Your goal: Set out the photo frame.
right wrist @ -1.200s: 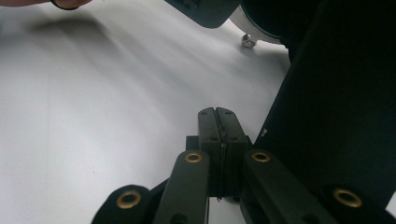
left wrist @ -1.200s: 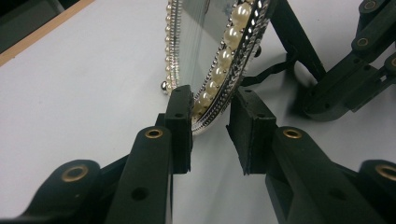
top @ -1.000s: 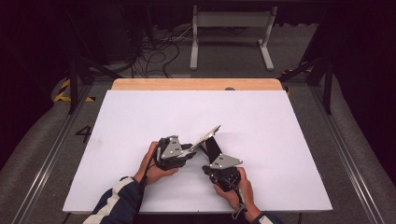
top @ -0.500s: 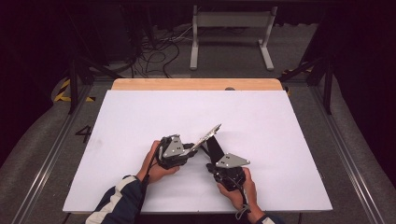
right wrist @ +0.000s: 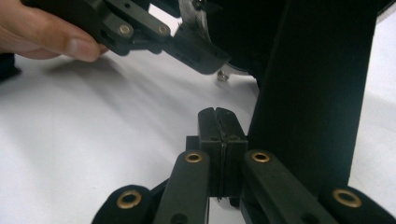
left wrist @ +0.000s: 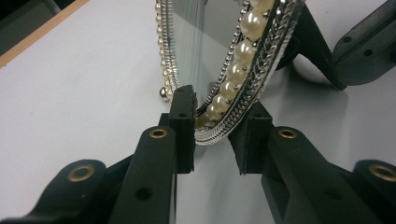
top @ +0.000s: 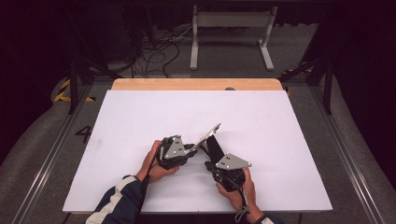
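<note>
White tabletop (top: 140,121), dark room; left gripper (left wrist: 212,128) jaws closing around mirror (left wrist: 252,70); right gripper (right wrist: 218,135) jaws shut.

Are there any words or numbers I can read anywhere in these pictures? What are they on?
"4": a dark number on the grey floor left of the white table, seen in the high view.
No other text: the pearl-edged picture frame and the tongs carry no words, labels or brand marks that can be read.
</note>
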